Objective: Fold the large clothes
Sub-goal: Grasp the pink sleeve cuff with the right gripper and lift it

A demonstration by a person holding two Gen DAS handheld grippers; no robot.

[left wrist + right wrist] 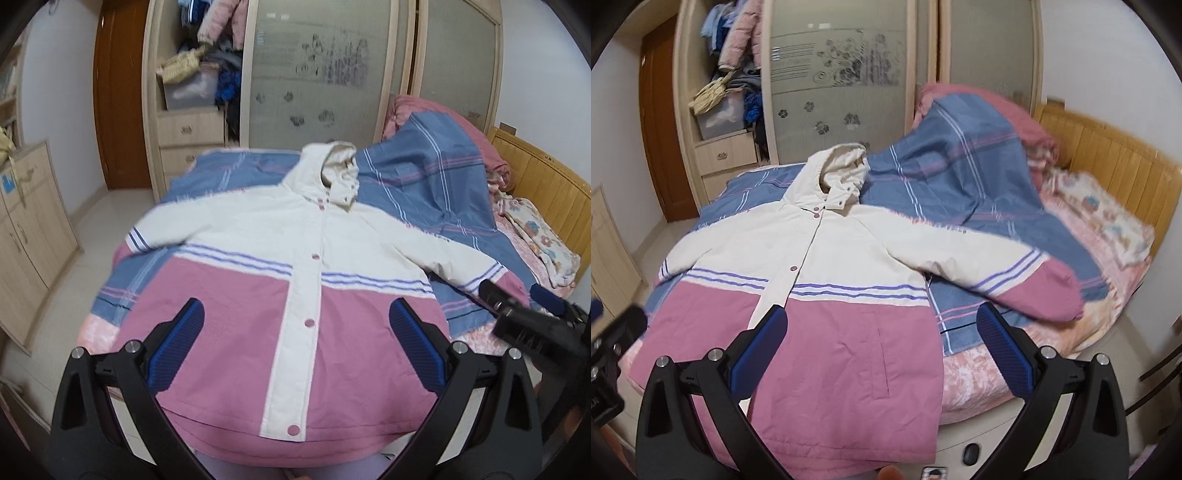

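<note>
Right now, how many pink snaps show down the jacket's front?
4 on the jacket: collar snap, chest snap, waist snap, hem snap. Blur at the collar may hide another.

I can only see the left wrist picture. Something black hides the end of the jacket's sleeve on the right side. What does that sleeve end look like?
Observer: The sleeve ends in a pink cuff, lying on the blue striped sheet.
Visitor: Is the black thing gripping it?
Observer: No. That is the right gripper; its fingers are wide apart and hold nothing.
Visitor: Anything else I miss?
Observer: A slit pocket on the pink half of the jacket.
</note>
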